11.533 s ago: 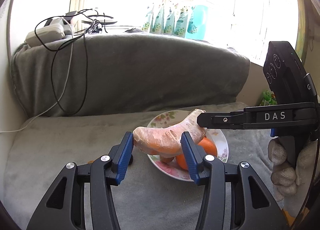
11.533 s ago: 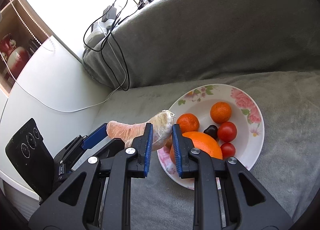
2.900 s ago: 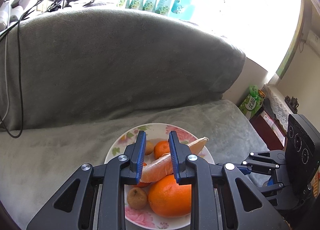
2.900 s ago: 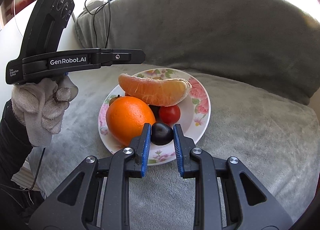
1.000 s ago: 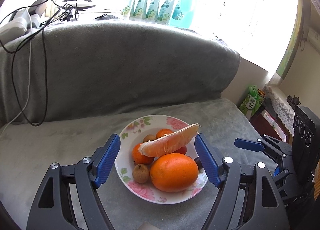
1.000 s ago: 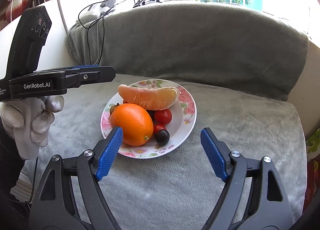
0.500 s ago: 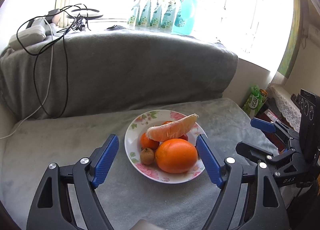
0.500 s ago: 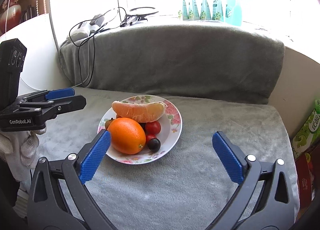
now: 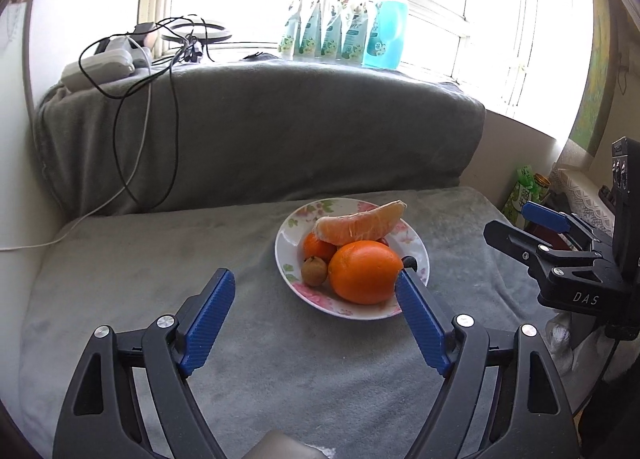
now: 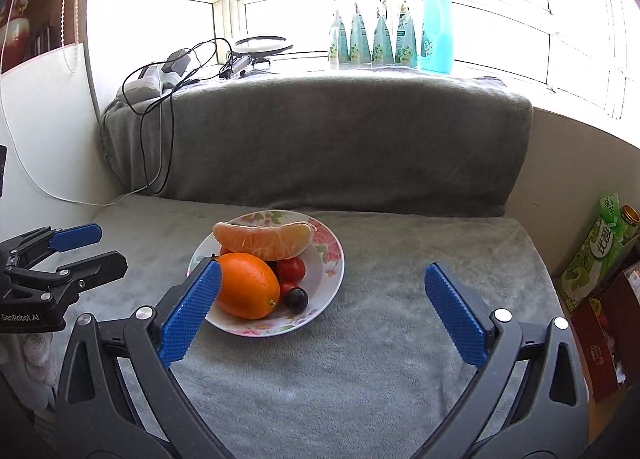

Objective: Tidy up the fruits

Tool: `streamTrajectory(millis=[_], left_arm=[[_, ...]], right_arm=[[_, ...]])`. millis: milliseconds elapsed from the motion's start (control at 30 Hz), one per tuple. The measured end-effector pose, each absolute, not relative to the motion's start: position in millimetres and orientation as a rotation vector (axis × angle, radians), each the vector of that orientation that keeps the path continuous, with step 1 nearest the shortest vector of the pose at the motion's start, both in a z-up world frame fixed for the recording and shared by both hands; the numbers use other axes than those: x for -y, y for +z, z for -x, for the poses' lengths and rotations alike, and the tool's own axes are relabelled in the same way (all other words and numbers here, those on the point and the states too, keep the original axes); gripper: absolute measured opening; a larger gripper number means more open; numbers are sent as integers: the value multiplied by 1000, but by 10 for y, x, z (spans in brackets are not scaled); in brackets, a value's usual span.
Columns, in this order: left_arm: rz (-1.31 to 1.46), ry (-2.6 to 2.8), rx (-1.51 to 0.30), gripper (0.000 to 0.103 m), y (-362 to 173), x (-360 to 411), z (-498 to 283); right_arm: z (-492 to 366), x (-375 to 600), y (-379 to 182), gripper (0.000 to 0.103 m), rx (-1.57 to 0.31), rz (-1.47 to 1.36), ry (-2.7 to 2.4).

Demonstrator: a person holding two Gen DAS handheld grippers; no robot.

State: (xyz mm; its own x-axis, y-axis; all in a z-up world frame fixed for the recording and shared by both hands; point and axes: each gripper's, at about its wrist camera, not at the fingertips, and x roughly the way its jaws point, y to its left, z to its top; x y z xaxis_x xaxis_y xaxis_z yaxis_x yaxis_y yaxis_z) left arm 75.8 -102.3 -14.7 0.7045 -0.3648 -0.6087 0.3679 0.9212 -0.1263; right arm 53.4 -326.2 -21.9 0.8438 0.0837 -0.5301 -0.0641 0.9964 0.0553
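A floral white plate [image 9: 420, 255] [image 10: 332, 259] sits on the grey blanket. On it lie a large orange [image 9: 365, 272] [image 10: 247, 285], a peeled pomelo wedge [image 9: 360, 222] [image 10: 264, 239] on top, a small tangerine [image 9: 316, 246], a brown kiwi-like fruit [image 9: 314, 270], red tomatoes [image 10: 291, 269] and a dark plum [image 10: 297, 297]. My left gripper [image 9: 316, 291] is open and empty, just short of the plate. My right gripper [image 10: 320, 283] is open and empty, pulled back from the plate; it also shows at the right of the left wrist view [image 9: 560, 243].
A grey-covered backrest [image 9: 280, 131] rises behind the plate. Cables and a power adapter [image 9: 108, 63] lie on its left top. Bottles [image 10: 384, 39] stand on the windowsill. Green drink cartons [image 10: 600, 247] stand at the right edge of the seat.
Both grippers have pulled farther back from the plate, staying open. The fruit on the plate has not moved.
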Motion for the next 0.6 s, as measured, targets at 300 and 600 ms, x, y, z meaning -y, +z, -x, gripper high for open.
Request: streamTrajectory(millis=[300,600], left_arm=[[-15,-356,-671,83,-135,948,-651],[-20,-330,-670,83,-118,933,-606]], right_arm=[[-491,3236,-245,103,-564,-25,58],[-478,3219,-254,103,-563,-18,56]])
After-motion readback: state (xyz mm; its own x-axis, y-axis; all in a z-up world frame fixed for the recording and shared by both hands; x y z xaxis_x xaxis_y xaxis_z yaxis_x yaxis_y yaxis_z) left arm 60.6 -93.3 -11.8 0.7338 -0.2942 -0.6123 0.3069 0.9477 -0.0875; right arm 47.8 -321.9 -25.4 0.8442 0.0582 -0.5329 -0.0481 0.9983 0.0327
